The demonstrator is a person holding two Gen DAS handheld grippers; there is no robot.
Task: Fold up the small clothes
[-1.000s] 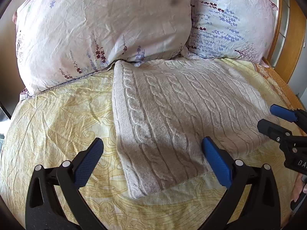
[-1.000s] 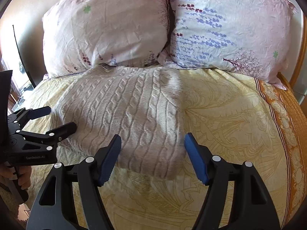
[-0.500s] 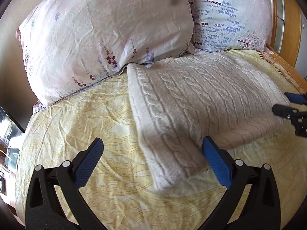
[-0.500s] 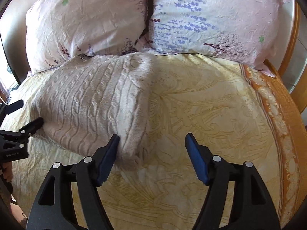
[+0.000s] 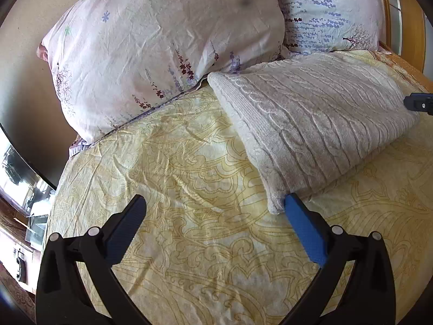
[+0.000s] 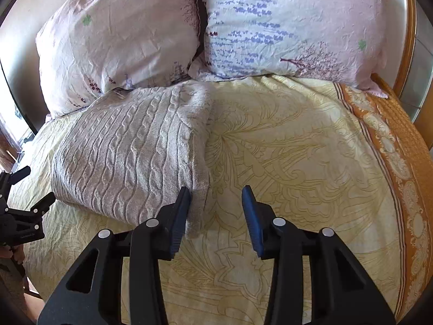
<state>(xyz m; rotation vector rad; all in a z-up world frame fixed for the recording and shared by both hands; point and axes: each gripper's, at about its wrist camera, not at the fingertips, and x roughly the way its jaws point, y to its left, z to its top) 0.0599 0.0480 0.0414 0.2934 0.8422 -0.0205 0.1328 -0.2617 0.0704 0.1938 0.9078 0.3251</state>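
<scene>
Sweater: the grey cable-knit sweater [image 6: 127,159] lies folded on the bed [image 6: 297,162], its far edge touching the pillows [image 6: 189,27].

Right gripper: my right gripper [image 6: 215,211] is at the near right corner of the sweater. Its jaws are closing. The corner flap sits between them, beside the left pad, and I do not see the pads pressing it yet.

Left gripper: my left gripper [image 5: 216,222] is wide open. Only bed sheet is between its jaws. Its right finger [image 5: 303,227] is just beside the near left corner of the sweater. It holds nothing.

What could go wrong, right side: I think the closing jaws may pinch only the top layer, or grab the sheet too. Then the fold would pull apart or the sheet would bunch up.

What could go wrong, left side: I think my left gripper sits too far out to the side. If I close it here, it grabs sheet and not sweater.

Containers: I see no box, basket or drawer here, so nothing is inside anything.
</scene>
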